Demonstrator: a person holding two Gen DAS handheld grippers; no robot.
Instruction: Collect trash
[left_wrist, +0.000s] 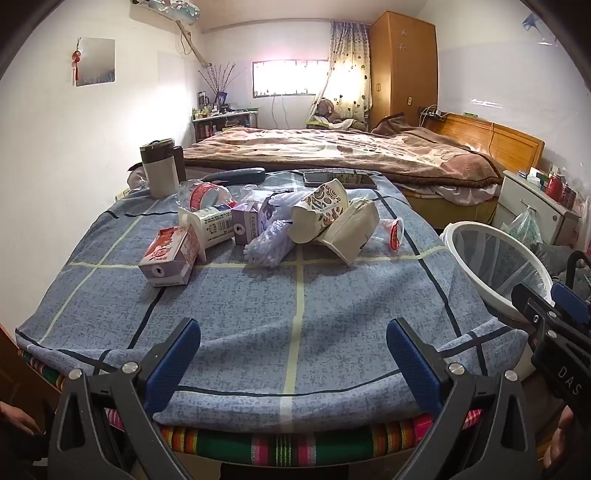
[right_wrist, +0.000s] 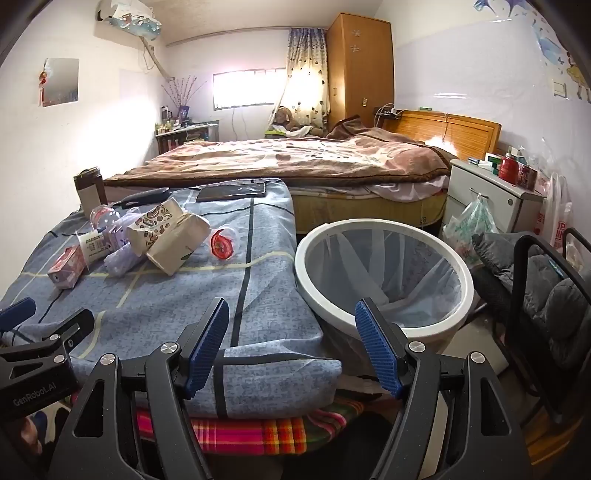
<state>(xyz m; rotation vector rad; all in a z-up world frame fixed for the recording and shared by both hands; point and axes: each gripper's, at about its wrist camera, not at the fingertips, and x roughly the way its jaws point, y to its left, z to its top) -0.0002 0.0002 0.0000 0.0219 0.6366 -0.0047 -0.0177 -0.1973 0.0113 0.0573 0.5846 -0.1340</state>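
Trash lies in a heap on the blue checked tablecloth (left_wrist: 258, 302): a pink drink carton (left_wrist: 168, 256), a white cup (left_wrist: 210, 225), a purple carton (left_wrist: 251, 221), a bag of cotton swabs (left_wrist: 271, 240), a patterned paper cup (left_wrist: 319, 214), a crushed beige cup (left_wrist: 351, 230) and a red-lidded clear cup (left_wrist: 394, 232). A white bin with a mesh liner (right_wrist: 384, 273) stands right of the table. My left gripper (left_wrist: 293, 354) is open and empty over the near table edge. My right gripper (right_wrist: 291, 343) is open and empty near the table corner and the bin rim.
A tumbler (left_wrist: 159, 170), a dark remote (left_wrist: 236, 175) and a phone (left_wrist: 340, 179) lie at the table's far end. A bed (left_wrist: 332, 155) is behind. A white nightstand (right_wrist: 491, 195) and a black chair (right_wrist: 543, 280) are at the right.
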